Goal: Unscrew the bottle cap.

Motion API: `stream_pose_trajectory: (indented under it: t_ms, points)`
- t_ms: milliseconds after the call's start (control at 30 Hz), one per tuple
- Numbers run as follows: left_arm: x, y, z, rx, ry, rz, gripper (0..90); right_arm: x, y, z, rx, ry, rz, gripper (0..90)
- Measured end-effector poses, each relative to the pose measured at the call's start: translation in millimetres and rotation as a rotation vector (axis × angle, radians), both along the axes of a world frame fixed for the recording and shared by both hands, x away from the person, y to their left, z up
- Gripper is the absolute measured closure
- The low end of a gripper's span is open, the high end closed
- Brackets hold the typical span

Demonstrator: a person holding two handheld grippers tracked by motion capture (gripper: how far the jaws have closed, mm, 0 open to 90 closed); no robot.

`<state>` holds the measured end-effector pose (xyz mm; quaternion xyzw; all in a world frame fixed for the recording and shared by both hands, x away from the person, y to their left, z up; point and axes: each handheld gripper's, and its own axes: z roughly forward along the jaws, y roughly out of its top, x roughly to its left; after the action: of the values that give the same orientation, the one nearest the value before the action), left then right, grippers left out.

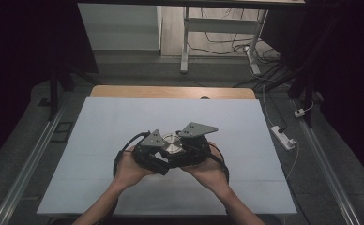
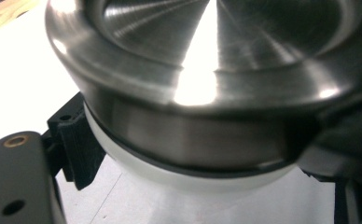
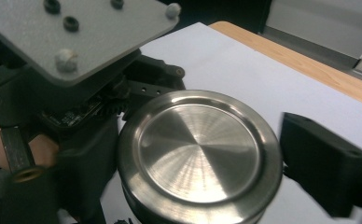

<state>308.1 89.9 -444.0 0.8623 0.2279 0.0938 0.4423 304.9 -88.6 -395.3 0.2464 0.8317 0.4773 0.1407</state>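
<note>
A round metal tin (image 1: 172, 142) sits in the middle of the white bench (image 1: 100, 140), far from every edge. The left tongs (image 1: 160, 152) and right tongs (image 1: 185, 147) crowd it from both sides. Both hands tilt inward. The left tongs seem to grip it; the right tongs' grip I cannot tell.

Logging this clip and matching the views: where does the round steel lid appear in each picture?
High view: steel lid at table centre, between the two grippers.
Left gripper view: fills the upper frame, seen from close.
Right gripper view: centre to lower centre, left gripper beside it.
Shared landmark: white table cover.
</note>
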Motion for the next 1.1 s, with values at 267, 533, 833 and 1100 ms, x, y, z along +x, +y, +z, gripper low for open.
stream_pose_trajectory:
  t_ms: [267, 533, 833, 1100]
  points:
    - [0.2, 4.4, 3.1, -0.031, 0.019, -0.115, 15.8, 9.0, -11.7, 3.2, 0.035, 0.03, 0.174, 19.4]
    - [-6.1, 0.1, 4.6, -0.046, 0.016, -0.334, 15.7, 21.0, -31.8, 2.2, 0.105, 0.07, 0.535, 19.4]
    - [-5.6, 1.6, 8.8, -0.055, 0.011, -0.204, 15.7, 18.7, -35.2, 10.2, 0.124, 0.103, 0.43, 1.1]
    - [-3.9, 2.9, 9.1, -0.046, 0.013, -0.072, 15.7, -4.5, -8.2, 10.3, 0.048, -0.003, 0.096, 6.3]
